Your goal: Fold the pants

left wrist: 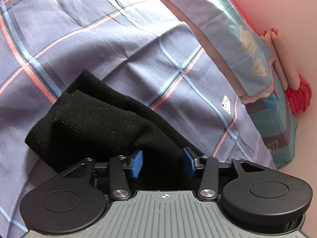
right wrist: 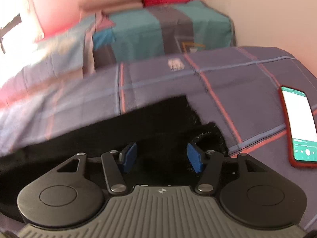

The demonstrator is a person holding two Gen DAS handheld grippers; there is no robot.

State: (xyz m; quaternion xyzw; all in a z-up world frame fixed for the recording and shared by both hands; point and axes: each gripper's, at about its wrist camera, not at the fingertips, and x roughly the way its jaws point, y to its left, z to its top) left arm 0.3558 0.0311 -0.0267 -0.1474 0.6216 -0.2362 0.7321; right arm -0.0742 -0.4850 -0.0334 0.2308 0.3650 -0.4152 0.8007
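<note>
Black pants [left wrist: 95,119] lie on the plaid bed sheet [left wrist: 118,45]. Left claw [left wrist: 163,162]: jaws apart, straddling a raised fold, pads not pressing. Right claw [right wrist: 161,158]: jaws apart above dark cloth; contact unclear, view blurred. Pants' long axis runs up-left from the left claw.

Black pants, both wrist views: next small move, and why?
Probably close the left gripper on the black pants. Its jaws stand wide open with knit fabric bunched between the blue pads, apparently ungripped. The right gripper is also open over the cloth, near the phone.
</note>
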